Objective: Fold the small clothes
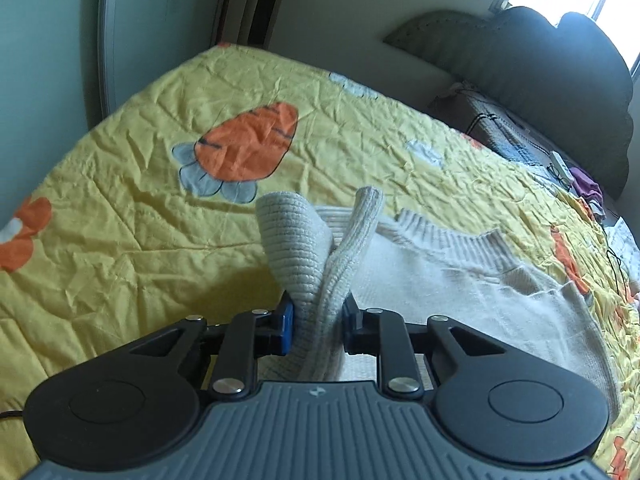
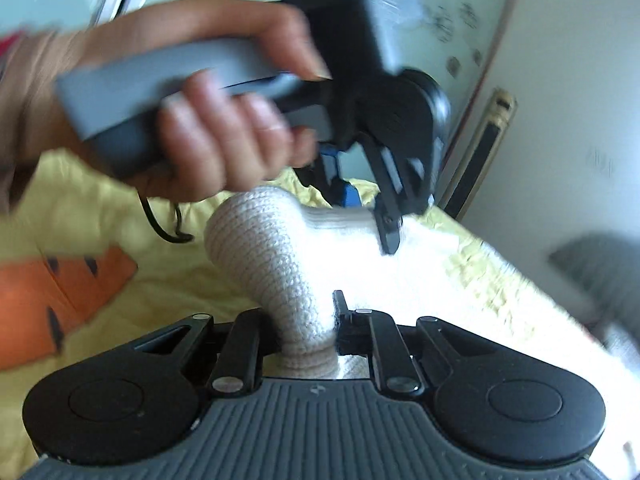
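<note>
left gripper: clamped on a bunched ribbed edge of the sweater; knit fills the gap btwn my fingers, a flap curls up just past the tips.
right gripper: also closed tight on ribbed knit, a thick roll of it wedged btwn the fingers, rising ahead of them.
left hand: seen from right cam, wrapped round the other handle, above + ahead of my right fingers; pic blurred.
sweater: cream knit, mostly flat on the yellow quilt to the right of my left fingers, neckline ahead-right of them. only the gripped bits are off the quilt.
done so far: both grips are on, edge is raised. no fold laid that i can see; body looks single layer, spread out.
left to do: carry the held edge over the body, lay it down, let go, then prob 1–2 more folds + tidy. early stage imo.
other clothes: some stuff far ahead-right of left fingers near the headboard, too small to tell.
</note>
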